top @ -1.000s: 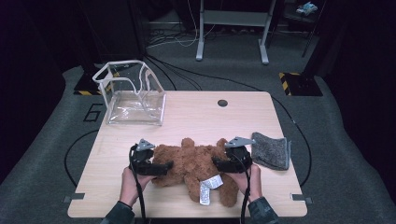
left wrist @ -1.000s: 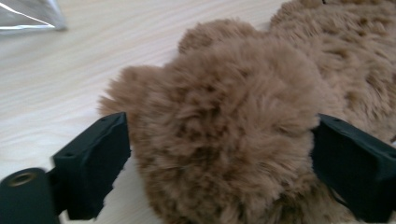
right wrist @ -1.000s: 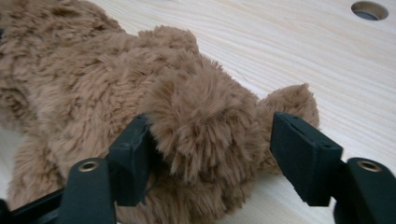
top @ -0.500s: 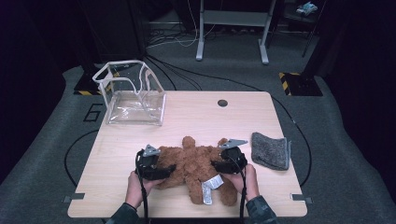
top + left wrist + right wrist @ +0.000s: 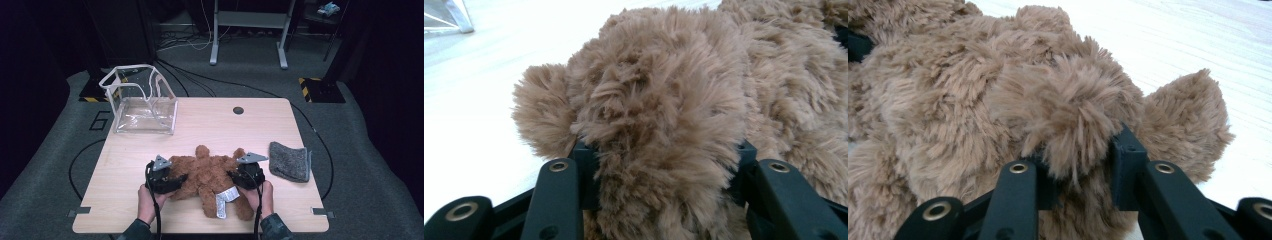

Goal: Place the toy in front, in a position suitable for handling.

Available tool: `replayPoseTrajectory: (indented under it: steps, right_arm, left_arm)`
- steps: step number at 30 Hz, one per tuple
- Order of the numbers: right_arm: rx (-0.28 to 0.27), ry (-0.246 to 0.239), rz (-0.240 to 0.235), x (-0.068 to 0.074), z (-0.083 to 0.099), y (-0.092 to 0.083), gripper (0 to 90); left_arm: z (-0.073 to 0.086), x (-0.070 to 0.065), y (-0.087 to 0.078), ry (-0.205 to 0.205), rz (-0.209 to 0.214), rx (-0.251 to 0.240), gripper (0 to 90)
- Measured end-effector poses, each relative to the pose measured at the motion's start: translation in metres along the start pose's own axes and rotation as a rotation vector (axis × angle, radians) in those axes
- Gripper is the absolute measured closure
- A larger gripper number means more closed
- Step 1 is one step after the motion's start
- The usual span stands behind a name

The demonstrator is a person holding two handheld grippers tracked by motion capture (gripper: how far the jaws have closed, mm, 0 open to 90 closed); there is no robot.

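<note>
Wooden bench (image 5: 210,125): brown bear (image 5: 212,177) near front edge; left claw (image 5: 181,178) and right claw (image 5: 231,176), jaws just closing, each grip its fur.

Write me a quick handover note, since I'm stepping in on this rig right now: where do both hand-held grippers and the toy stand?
Left hand-held gripper: jaws have just been closing, now pinched on the fur at the left side of the brown plush toy.
Right hand-held gripper: jaws have just been closing too, gripping the toy's fur on its right side.
The toy lies flat on the table, white tag toward the near edge.
The clear bag stands open at the far left; a grey cloth lies to the right, untouched.
Done: both grips on.
Left: lift the toy; probably it goes into the bag.
</note>
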State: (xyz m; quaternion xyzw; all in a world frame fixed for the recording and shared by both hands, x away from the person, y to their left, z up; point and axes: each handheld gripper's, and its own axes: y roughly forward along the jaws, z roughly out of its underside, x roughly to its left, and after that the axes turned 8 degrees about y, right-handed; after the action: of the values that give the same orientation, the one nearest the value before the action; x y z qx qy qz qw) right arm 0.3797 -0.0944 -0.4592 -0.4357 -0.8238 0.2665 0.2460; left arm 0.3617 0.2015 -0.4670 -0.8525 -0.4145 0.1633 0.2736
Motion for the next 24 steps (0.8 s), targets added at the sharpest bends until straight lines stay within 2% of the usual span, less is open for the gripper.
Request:
replayPoseTrajectory:
  steps: [4,11,16,18,24]
  right_arm:
    - [-0.02,-0.008,0.015,0.003,0.0,-0.003,72.9]
    - [-0.06,-0.013,-0.002,0.003,0.0,-0.01,74.3]
    - [-0.081,-0.015,-0.005,0.001,-0.003,-0.016,75.4]
    - [-0.093,-0.022,0.0,0.0,-0.008,-0.021,75.8]
    - [-0.107,-0.039,0.009,-0.006,-0.02,-0.031,75.9]
  left_arm:
    - [0.0,0.001,-0.003,-0.002,0.009,-0.005,52.8]
    - [-0.003,0.002,-0.007,-0.018,0.037,-0.018,54.8]
    - [-0.008,0.004,-0.008,0.002,0.063,-0.011,57.1]
    - [-0.011,0.004,-0.006,-0.016,0.075,-0.019,57.6]
    - [-0.021,0.004,-0.003,-0.018,0.084,-0.043,57.8]
